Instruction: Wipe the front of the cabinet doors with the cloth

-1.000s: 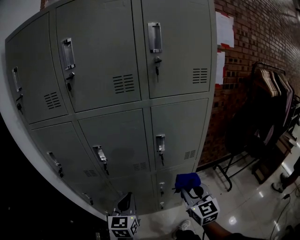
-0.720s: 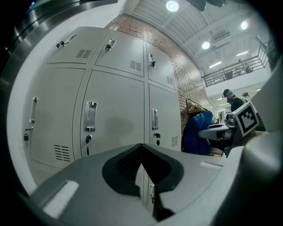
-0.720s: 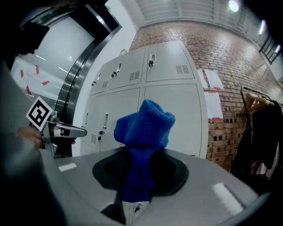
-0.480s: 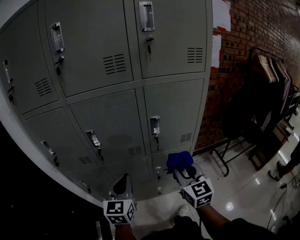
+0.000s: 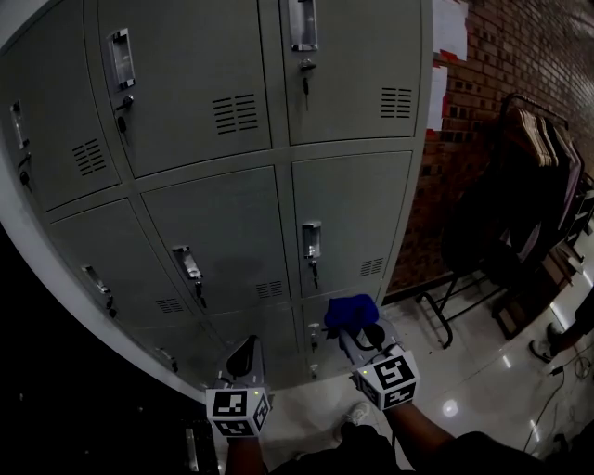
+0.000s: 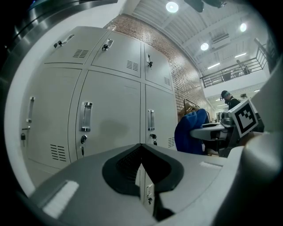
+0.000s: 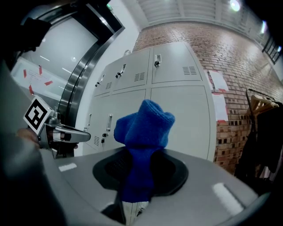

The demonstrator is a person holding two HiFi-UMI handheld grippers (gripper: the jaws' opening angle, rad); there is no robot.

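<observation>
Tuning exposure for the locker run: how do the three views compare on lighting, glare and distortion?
Head view: underexposed, lockers bowed by the wide lens, glare spot on the glossy floor. Left gripper view: much brighter, ceiling lights blown out, dark vignette at the corners. Right gripper view: blue cloth well lit in the right claw, same fisheye curve.

Head view looks down, gripper views up, all sharing cabinet doors

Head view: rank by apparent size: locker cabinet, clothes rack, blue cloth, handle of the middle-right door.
1. locker cabinet
2. clothes rack
3. blue cloth; it is nearer the camera, so its true size is unsure
4. door handle
</observation>
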